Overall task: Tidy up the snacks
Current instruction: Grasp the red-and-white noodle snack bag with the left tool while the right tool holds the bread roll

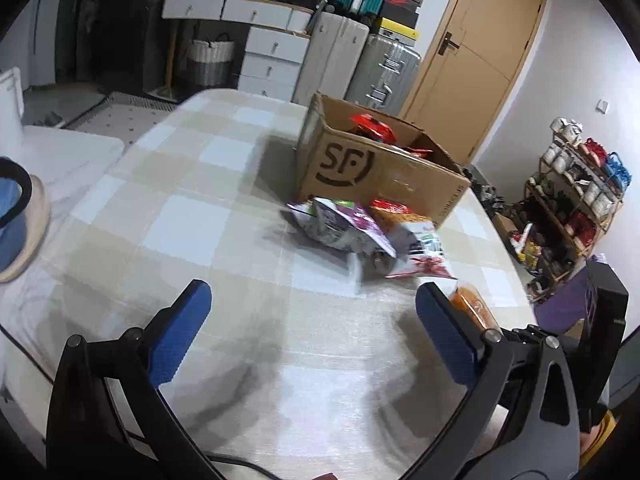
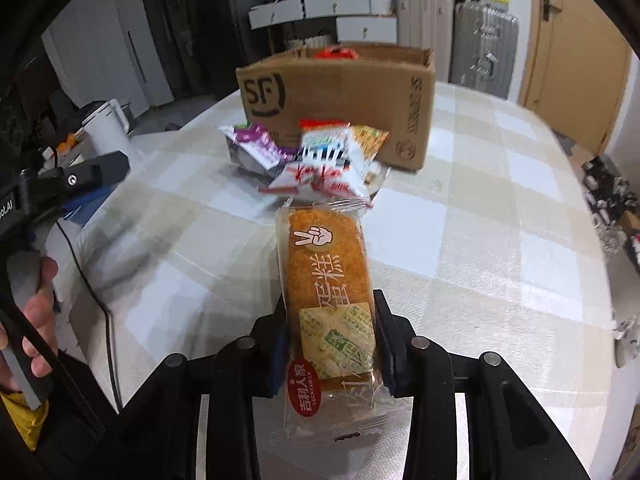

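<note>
My right gripper point(image 2: 331, 320) is shut on a wrapped orange cake bar point(image 2: 328, 276), held above the checked tablecloth. The bar's orange end point(image 1: 472, 306) also peeks out behind my left gripper's right finger. My left gripper point(image 1: 310, 300) stands open over bare cloth, nothing between its blue pads point(image 1: 178, 334). Ahead lies a small heap of snack packets: a purple one point(image 1: 344, 224) point(image 2: 256, 148) and a white-and-red one point(image 1: 420, 252) point(image 2: 320, 168). Behind them stands an open cardboard box point(image 1: 384, 176) point(image 2: 340, 96) with red packets inside.
A blue round container point(image 1: 12, 216) sits at the table's left edge, and a white kettle point(image 2: 108, 124) stands off to that side. Suitcases, white drawers and a wooden door stand behind the table. A cluttered shelf point(image 1: 576, 200) is on the right. A hand point(image 2: 36, 308) holds the left gripper's handle.
</note>
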Action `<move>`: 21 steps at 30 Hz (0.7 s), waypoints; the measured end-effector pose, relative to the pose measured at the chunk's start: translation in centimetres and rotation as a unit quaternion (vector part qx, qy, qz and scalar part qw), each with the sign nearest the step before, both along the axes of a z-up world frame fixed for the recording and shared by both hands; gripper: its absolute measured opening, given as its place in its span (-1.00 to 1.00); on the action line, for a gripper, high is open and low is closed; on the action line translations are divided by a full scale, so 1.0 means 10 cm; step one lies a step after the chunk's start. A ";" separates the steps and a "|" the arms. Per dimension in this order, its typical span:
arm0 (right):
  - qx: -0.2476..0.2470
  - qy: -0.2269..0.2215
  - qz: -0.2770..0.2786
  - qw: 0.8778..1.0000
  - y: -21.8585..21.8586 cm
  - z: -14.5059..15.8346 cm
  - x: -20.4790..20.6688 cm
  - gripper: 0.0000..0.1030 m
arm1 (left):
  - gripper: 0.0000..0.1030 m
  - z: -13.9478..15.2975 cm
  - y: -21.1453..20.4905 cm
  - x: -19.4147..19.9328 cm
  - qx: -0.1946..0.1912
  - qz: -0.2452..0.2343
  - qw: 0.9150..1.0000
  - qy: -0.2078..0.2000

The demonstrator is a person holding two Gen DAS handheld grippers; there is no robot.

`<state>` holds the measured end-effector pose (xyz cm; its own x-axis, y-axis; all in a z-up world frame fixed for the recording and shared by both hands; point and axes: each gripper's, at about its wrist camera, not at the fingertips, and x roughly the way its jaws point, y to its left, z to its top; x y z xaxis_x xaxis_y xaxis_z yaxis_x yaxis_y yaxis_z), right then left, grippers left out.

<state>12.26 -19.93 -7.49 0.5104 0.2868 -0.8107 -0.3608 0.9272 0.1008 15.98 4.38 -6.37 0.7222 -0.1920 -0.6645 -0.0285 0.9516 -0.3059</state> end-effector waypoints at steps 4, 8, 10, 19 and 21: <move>0.001 0.004 -0.028 1.000 -0.06 0.03 -0.04 -0.29 | 0.98 0.06 -0.18 0.09 -0.019 -0.020 1.000 -0.003; 0.011 0.006 -0.049 0.999 -0.22 0.05 -0.06 -0.29 | 0.98 0.14 -0.53 0.28 -0.008 -0.043 0.999 -0.001; 0.019 0.008 -0.061 0.998 -0.34 0.04 -0.06 -0.29 | 0.98 0.14 -0.73 0.43 0.009 -0.052 0.999 0.005; 0.056 0.015 -0.107 0.993 -0.73 0.02 -0.01 -0.29 | 0.85 -0.01 -1.58 1.09 0.108 -0.111 0.987 0.041; 0.061 0.018 -0.104 0.993 -0.74 0.02 -0.01 -0.29 | 0.78 -0.04 -1.66 1.18 0.130 -0.108 0.985 0.046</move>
<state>12.17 -27.30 -7.30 0.5397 0.2744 -0.7958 -0.1559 0.9616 0.2259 27.73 -12.23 -6.74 0.6181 -0.1501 -0.7716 0.1680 0.9841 -0.0569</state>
